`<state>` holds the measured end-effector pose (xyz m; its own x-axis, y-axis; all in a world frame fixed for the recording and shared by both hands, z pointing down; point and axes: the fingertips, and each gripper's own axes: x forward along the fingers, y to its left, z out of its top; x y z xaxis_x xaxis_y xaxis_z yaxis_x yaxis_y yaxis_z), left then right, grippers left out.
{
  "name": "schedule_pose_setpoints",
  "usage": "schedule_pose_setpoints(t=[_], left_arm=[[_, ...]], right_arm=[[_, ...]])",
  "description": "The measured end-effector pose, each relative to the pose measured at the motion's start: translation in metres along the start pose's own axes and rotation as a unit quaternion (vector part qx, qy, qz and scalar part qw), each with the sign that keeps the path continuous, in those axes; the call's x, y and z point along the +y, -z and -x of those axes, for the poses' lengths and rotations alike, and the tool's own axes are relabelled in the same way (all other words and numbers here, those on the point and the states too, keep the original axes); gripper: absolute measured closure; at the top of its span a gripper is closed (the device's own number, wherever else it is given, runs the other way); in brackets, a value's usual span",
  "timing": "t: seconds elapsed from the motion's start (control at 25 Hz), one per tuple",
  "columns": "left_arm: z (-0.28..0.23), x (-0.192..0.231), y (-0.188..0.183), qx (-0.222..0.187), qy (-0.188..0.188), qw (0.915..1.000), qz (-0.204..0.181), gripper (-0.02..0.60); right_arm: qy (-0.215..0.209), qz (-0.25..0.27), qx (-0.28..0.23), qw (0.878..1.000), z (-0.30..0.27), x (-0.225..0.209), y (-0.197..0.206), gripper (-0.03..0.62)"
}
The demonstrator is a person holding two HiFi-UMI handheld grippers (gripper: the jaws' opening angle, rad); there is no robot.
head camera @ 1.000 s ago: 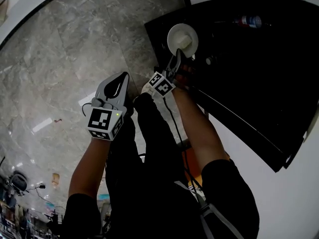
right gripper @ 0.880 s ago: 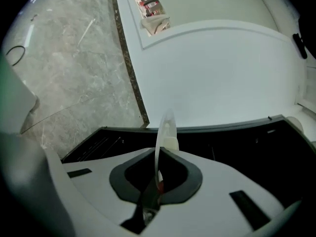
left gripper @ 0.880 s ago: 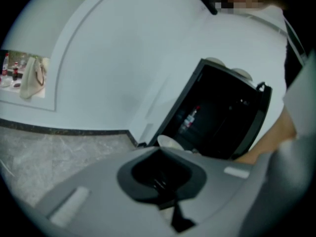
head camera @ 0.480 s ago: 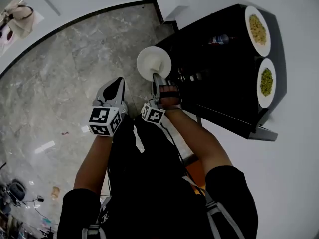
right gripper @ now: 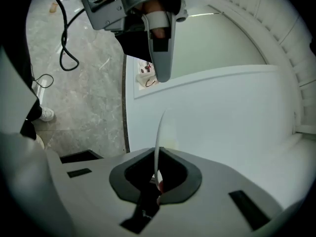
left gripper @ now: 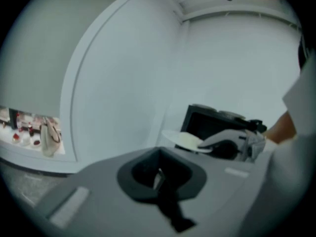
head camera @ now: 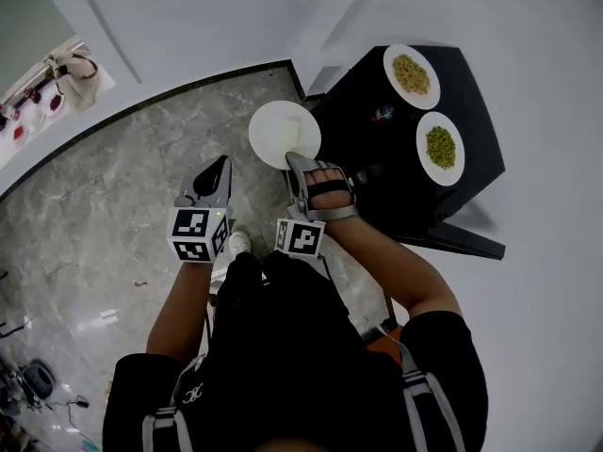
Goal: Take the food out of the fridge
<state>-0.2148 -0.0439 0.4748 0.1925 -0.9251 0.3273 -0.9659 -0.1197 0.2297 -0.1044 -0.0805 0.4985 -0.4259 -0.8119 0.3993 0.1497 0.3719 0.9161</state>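
My right gripper (head camera: 296,161) is shut on the rim of a white plate (head camera: 283,132), held up beside the top of the black fridge (head camera: 396,182). In the right gripper view the plate (right gripper: 159,132) shows edge-on, pinched between the jaws (right gripper: 157,179). The left gripper view shows the plate (left gripper: 183,140) with something pale on it. My left gripper (head camera: 220,165) hangs to the left of the plate, shut and empty; its jaws (left gripper: 158,177) meet with nothing between them. On the fridge top stand a plate of yellowish food (head camera: 412,74) and a plate of green food (head camera: 440,147).
A white wall (head camera: 236,17) runs behind the fridge, with a dark skirting along the grey marble floor (head camera: 94,224). A bottle (head camera: 382,113) shows in the fridge's dark front. A low shelf with a bag (head camera: 75,66) sits at the far left.
Both grippers have risen. The plate has come up from low beside the fridge to the height of its top. The two plates on top have come fully into view.
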Motion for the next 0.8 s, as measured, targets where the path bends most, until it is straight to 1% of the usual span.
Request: schedule_pose_setpoints(t=[0.08,0.2,0.32,0.4,0.48,0.6,0.68,0.8], left_arm=[[0.006,-0.003,-0.023,0.000,-0.001,0.9996,-0.027,0.580],[0.013,-0.012,-0.053,0.001,0.005,0.9987,-0.051,0.580],[0.016,-0.030,-0.080,-0.001,0.016,0.9979,-0.062,0.580],[0.015,-0.046,-0.101,-0.009,0.028,0.9973,-0.067,0.580],[0.011,-0.066,-0.123,-0.021,0.044,0.9957,-0.079,0.580],[0.002,-0.105,-0.148,-0.034,0.079,0.9918,-0.094,0.580],[-0.005,-0.130,-0.157,-0.038,0.103,0.9888,-0.101,0.580],[-0.015,-0.160,-0.164,-0.041,0.130,0.9850,-0.106,0.580]], right_arm=[[0.000,0.011,0.001,1.000,0.014,-0.028,-0.001,0.582],[-0.010,0.021,0.009,1.000,0.034,-0.065,0.002,0.582],[-0.011,0.028,0.018,0.999,0.055,-0.100,0.010,0.582],[-0.007,0.022,0.027,0.999,0.068,-0.124,0.020,0.582],[-0.001,0.002,0.038,0.999,0.082,-0.146,0.033,0.582],[0.010,-0.023,0.055,0.998,0.101,-0.168,0.057,0.582],[0.014,-0.023,0.069,0.997,0.111,-0.177,0.075,0.582],[0.023,-0.010,0.100,0.995,0.122,-0.186,0.105,0.582]])
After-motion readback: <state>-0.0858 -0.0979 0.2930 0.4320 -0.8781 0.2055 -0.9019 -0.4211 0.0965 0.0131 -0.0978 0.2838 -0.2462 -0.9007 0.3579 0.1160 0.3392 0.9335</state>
